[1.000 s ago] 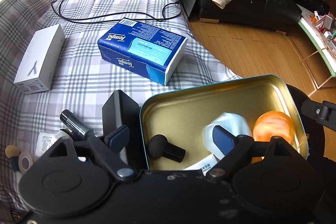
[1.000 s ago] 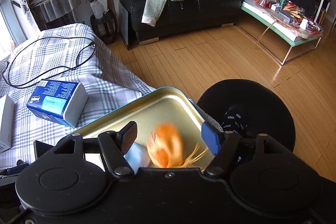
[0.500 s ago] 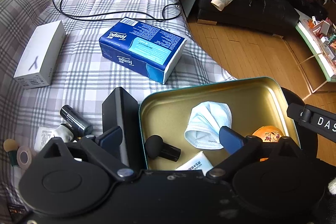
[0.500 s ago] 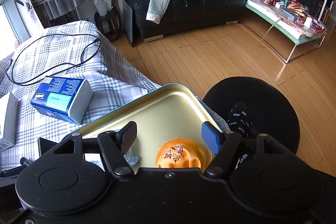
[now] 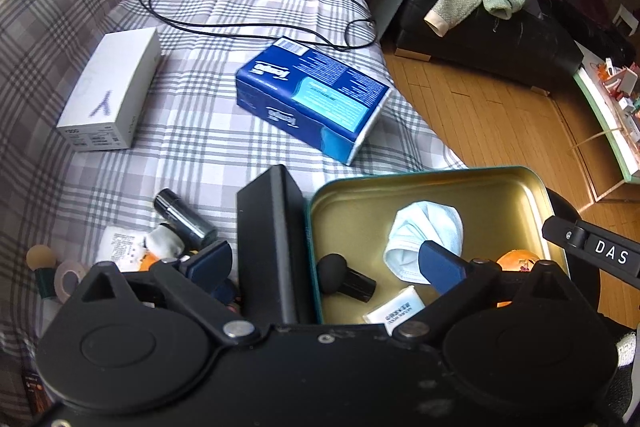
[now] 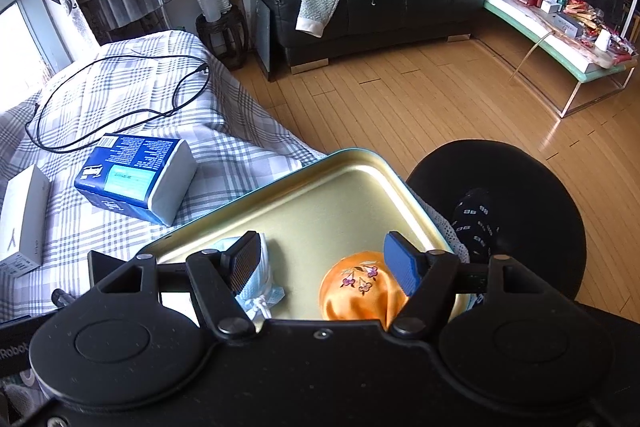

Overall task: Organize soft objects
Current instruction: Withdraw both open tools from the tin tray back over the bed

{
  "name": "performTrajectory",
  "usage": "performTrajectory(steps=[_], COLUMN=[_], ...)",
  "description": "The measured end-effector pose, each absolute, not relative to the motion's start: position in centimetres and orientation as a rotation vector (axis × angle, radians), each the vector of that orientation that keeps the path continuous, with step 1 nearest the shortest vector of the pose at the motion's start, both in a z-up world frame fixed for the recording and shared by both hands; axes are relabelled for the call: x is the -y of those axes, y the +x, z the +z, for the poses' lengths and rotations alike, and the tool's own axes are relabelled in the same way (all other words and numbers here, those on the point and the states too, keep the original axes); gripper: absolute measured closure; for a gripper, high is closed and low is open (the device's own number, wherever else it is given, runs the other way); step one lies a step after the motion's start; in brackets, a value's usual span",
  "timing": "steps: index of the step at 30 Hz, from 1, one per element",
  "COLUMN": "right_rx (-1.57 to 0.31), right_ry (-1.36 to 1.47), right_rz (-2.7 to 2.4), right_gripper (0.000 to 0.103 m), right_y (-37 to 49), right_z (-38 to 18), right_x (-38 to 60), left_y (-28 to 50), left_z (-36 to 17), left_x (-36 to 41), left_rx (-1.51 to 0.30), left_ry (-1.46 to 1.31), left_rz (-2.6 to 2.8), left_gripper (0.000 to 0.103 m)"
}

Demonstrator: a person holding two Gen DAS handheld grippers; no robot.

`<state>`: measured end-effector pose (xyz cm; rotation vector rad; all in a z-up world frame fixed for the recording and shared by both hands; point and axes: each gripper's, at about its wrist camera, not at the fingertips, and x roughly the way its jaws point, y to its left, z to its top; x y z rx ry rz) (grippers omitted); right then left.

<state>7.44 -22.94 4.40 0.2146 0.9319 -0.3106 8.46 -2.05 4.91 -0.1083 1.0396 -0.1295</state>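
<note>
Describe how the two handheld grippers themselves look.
The left gripper and the right gripper are matte black plastic with round disc housings, silver pivot screws and angled linkage arms. Their fingers carry blue pads; one right pad face is dark and ribbed.

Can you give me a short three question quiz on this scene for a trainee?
1. True or false: the face mask lies inside the tin.
2. Which is outside the tin: A the orange pouch, B the blue tissue pack, C the face mask?
3. Fill in: the black cable lies on the checked ____.

Key: 1 true; 2 B; 3 cloth.
</note>
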Motion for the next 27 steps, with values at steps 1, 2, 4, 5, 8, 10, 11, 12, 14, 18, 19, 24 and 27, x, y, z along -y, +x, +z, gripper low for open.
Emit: performTrajectory(steps=[1, 2, 4, 5, 8, 10, 11, 12, 14, 18, 19, 24, 27], right_rx=[-0.934, -0.936, -0.936, -0.935, -0.922, -0.912, -0.907, -0.904, -0.899, -0.905, -0.909, -0.927, -0.935], right_ry=[0.222, 0.228, 0.235, 0.236, 0.22, 0.203, 0.196, 0.19, 0.182, 0.18, 0.183, 0.177, 0.158], right_rz=[-0.303, -0.295, -0.278, -0.267, -0.23, -0.2, -0.186, -0.173, -0.144, -0.079, -0.062, 0.016, 0.069], right_gripper=[0.038, 0.037, 0.037, 0.037, 0.037, 0.037, 0.037, 0.037, 0.037, 0.037, 0.037, 0.037, 0.037], right_y=[7.4, 7.4, 7.4, 7.4, 7.3, 7.3, 7.2, 7.2, 7.2, 7.2, 7.2, 7.1, 6.9], right_z=[4.4, 4.4, 4.5, 4.5, 4.6, 4.7, 4.8, 4.8, 4.8, 4.6, 4.6, 4.1, 3.6], right_x=[22.9, 22.9, 22.6, 22.3, 21.3, 20.6, 20.2, 19.9, 19.1, 17.8, 17.6, 15.7, 14.3], left_y=[8.3, 8.2, 7.9, 7.8, 7.5, 7.4, 7.2, 7.1, 7.0, 6.9, 6.9, 7.0, 7.3], left_z=[5.1, 5.3, 5.6, 5.8, 6.2, 6.4, 6.4, 6.5, 6.5, 5.5, 5.1, 3.4, 2.1], left_x=[1.6, 1.2, 0.4, -0.1, -1.7, -2.8, -3.4, -4.0, -5.4, -8.8, -9.8, -14.2, -16.6], left_rx=[-1.034, -1.028, -1.014, -1.009, -0.996, -0.987, -0.981, -0.977, -0.969, -0.99, -0.996, -1.023, -1.055], left_ry=[-0.109, -0.11, -0.113, -0.116, -0.133, -0.138, -0.139, -0.14, -0.149, -0.203, -0.215, -0.262, -0.302], left_rz=[-0.122, -0.115, -0.096, -0.086, -0.062, -0.042, -0.028, -0.013, 0.013, 0.059, 0.075, 0.167, 0.232], left_gripper=[0.003, 0.003, 0.003, 0.003, 0.003, 0.003, 0.003, 0.002, 0.001, 0.001, 0.001, 0.001, 0.001])
